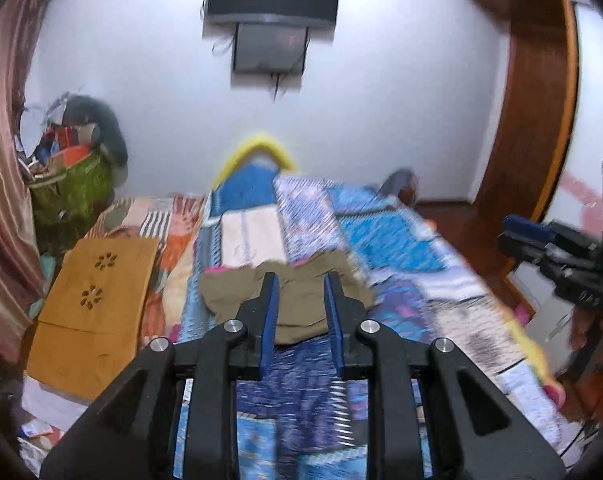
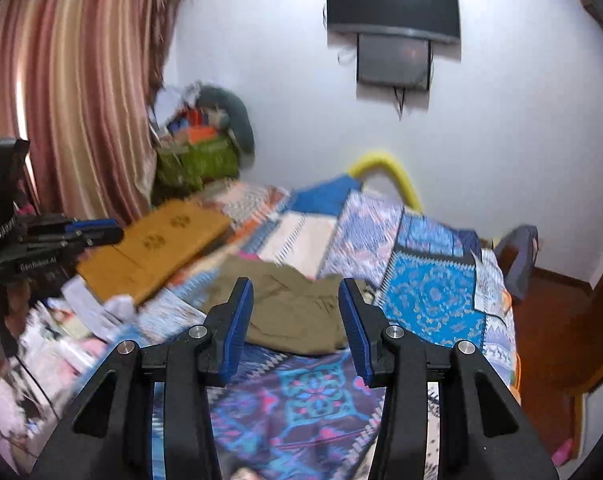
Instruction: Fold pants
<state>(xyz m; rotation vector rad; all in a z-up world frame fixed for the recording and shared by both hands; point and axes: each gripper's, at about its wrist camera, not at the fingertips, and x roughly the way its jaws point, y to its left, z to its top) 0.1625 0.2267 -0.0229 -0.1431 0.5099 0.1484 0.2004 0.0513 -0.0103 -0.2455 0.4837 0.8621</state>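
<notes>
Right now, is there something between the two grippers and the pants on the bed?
Nothing visible. The olive pants lie on the patterned bedspread ahead of the open, empty left gripper and right gripper.

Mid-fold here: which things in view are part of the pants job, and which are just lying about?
Job:
- pants, olive, bunched on the quilt
- left gripper, jaws open, nothing between them
- right gripper, jaws open, nothing between them

Lying about:
- wooden board
- green basket of clutter
- papers
- TV
- curtain
</notes>
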